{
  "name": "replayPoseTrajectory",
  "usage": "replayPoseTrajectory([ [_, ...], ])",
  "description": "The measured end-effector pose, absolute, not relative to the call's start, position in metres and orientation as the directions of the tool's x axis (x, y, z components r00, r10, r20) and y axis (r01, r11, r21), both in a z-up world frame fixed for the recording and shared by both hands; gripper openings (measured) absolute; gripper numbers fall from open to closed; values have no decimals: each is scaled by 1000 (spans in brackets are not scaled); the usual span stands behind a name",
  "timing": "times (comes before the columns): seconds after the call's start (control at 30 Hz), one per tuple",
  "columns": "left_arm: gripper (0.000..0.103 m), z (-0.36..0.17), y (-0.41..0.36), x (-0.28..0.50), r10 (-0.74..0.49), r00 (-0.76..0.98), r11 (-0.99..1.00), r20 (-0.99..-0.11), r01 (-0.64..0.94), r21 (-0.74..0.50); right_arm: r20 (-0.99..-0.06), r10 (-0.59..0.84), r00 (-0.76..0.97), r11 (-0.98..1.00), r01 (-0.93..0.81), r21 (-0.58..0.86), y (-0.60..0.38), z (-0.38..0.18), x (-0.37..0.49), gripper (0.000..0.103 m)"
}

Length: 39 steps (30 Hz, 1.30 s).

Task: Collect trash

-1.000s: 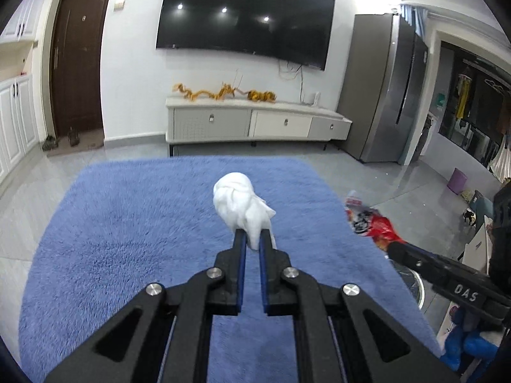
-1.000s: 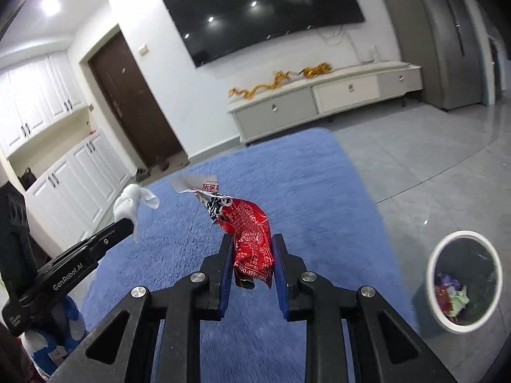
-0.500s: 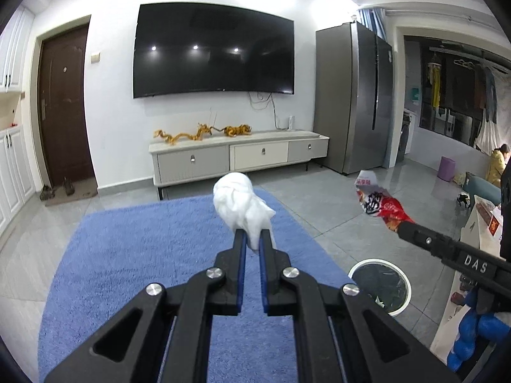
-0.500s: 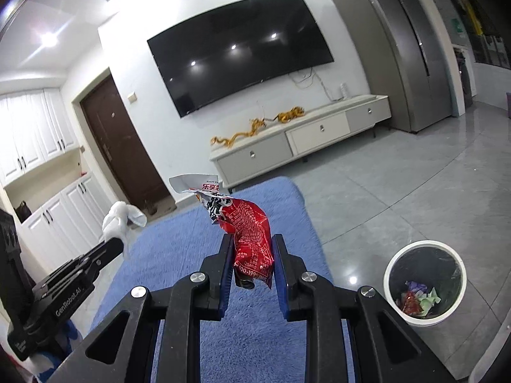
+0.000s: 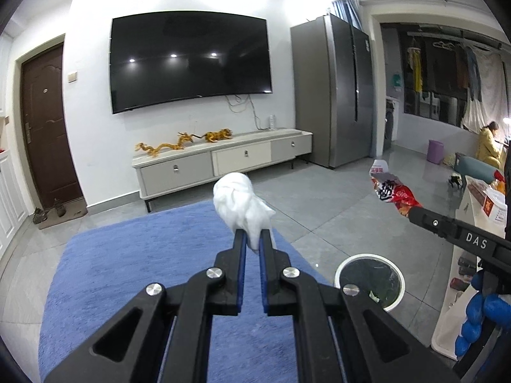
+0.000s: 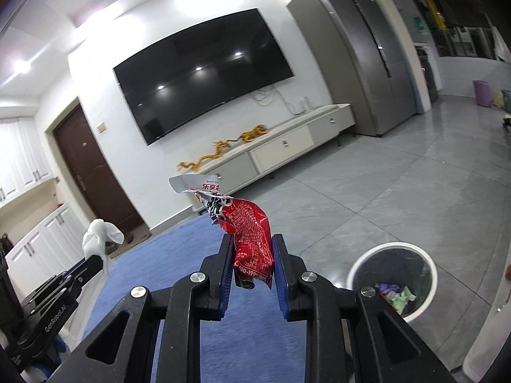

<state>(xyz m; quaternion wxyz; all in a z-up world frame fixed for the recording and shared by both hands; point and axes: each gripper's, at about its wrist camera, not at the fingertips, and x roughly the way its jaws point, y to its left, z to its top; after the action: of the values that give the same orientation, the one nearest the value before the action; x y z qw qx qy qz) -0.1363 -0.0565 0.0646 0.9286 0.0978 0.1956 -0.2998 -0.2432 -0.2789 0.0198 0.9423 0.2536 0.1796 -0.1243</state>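
The left gripper (image 5: 252,234) pinches a crumpled white tissue (image 5: 241,202) between its 2 blue-lined fingers, with the wad bulging up and forward past the tips. The right gripper (image 6: 252,242) clamps a crumpled red snack wrapper (image 6: 250,233), whose white torn end (image 6: 196,186) sticks up and to the left above the fingers. Both are held in the air over the near edge of a blue rug (image 5: 134,265), the left one just to the left of the other; each shows in the other's camera, the tissue (image 6: 99,236) at the left edge of the right wrist view and the wrapper (image 5: 391,191) at the right of the left wrist view. A round white trash bin (image 6: 392,279) with a dark liner stands on the grey tile floor (image 6: 399,198) just off the rug, below and to the right of both grippers, with green and purple scraps (image 6: 396,295) already inside. Beyond the rug, a low TV cabinet (image 5: 220,159) carries golden dragon figures (image 5: 179,142) under a wall-mounted television (image 5: 191,63), with a grey refrigerator (image 5: 332,89) to its right.
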Motion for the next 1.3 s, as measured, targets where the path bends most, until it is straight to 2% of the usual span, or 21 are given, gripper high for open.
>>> replayPoseTrajectory([
  [0.43,7,40,-168,-129,-588,626,684,-512,723,98,-477,-267,837,738,496,458,-358,-21,-257,22],
  [0.8,7,-34,-312,-119,-596,399,491,-697,868,77,-642,-316,699,599,672,437,-435,-113,-251,23],
  [0.97,7,-73,-364,-104,-566,294,445,-771,895,14,-706,-293,645,554,716,425,-460,-152,-239,27],
  [1.2,9,-111,-408,-79,-554,121,444,-824,880,-170,-768,-240,594,526,744,412,-487,-191,-219,35],
  [1.27,18,-117,-413,-76,-553,91,444,-828,873,-201,-782,-239,575,524,754,395,-490,-197,-215,39],
  [1.3,33,-120,-416,-74,-552,82,449,-829,868,-213,-786,-240,569,523,758,390,-491,-197,-215,40],
])
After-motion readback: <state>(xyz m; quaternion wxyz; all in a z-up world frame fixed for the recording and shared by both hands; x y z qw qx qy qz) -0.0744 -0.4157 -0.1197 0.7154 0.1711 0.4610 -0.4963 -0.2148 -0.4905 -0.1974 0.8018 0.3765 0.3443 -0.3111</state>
